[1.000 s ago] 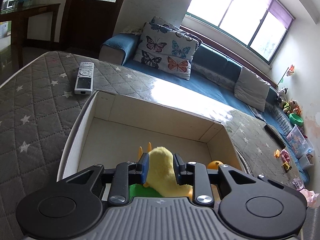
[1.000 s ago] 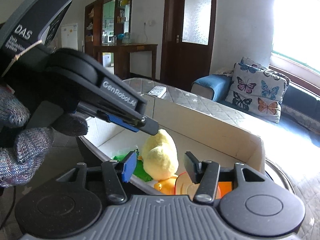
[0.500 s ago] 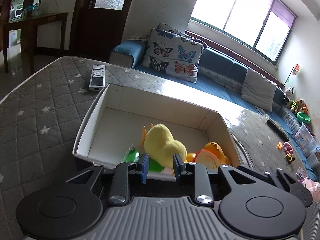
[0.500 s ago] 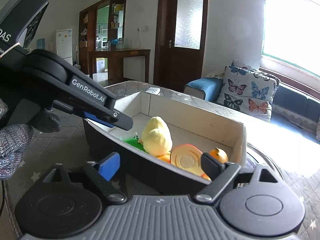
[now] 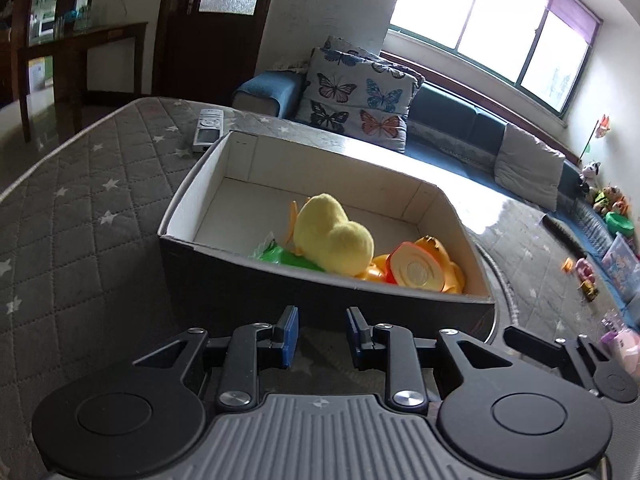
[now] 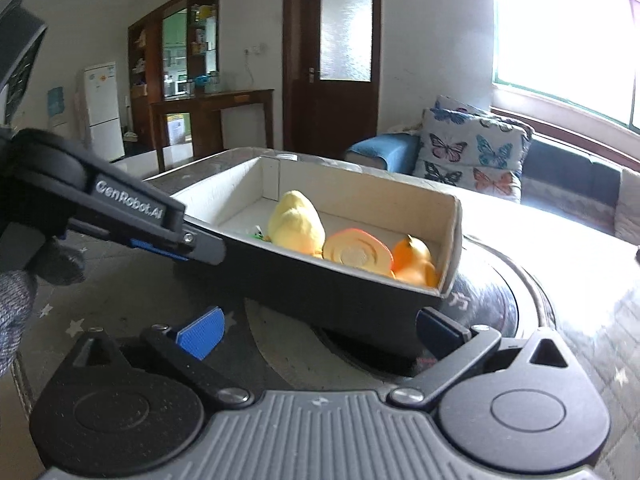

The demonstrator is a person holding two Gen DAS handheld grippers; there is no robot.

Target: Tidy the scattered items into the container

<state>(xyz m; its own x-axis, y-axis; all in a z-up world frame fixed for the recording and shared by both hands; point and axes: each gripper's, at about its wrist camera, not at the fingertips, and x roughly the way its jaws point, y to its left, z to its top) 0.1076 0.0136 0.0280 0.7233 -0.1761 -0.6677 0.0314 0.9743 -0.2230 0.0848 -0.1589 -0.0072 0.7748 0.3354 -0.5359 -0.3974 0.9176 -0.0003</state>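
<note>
An open cardboard box (image 5: 320, 284) with white inside walls stands on the grey starred quilt; it also shows in the right wrist view (image 6: 344, 292). Inside lie a yellow plush duck (image 5: 332, 236) (image 6: 296, 224), an orange-and-red round toy (image 5: 416, 268) (image 6: 356, 252), an orange rubber duck (image 5: 440, 248) (image 6: 412, 264) and a green item (image 5: 288, 256). My left gripper (image 5: 322, 336) is open and empty, just short of the box's near wall. My right gripper (image 6: 320, 330) is wide open and empty, before the box's corner. The left gripper's finger (image 6: 168, 232) shows at the left of the right wrist view.
A silver remote (image 5: 207, 128) lies on the quilt beyond the box. A round black object (image 6: 504, 292) sits under the box's right end. A blue sofa with a butterfly pillow (image 5: 360, 96) stands behind. Small toys (image 5: 584, 276) lie at far right.
Both grippers have pulled back out of the box. The left let go of the yellow plush duck, which now lies in the box. The right jaws opened wider.
</note>
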